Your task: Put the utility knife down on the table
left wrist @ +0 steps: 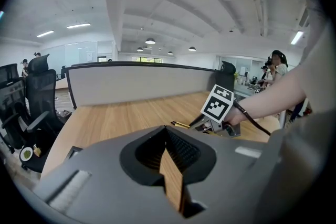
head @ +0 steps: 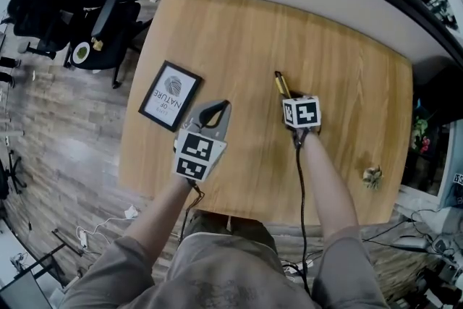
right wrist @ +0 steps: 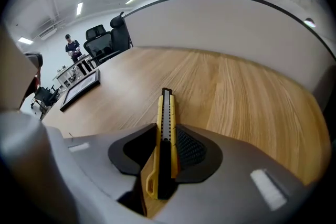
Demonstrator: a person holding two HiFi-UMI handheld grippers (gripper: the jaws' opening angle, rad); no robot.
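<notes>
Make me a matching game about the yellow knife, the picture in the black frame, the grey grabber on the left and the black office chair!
Things:
1. yellow and black utility knife
2. black-framed picture
3. grey left gripper
4. black office chair

Places or states:
A. shut, with nothing between its jaws
B. lying flat on the left part of the wooden table
C. clamped between the jaws of the right gripper
D. standing on the floor, off the table's left side

Pairs: 1-C, 2-B, 3-A, 4-D
</notes>
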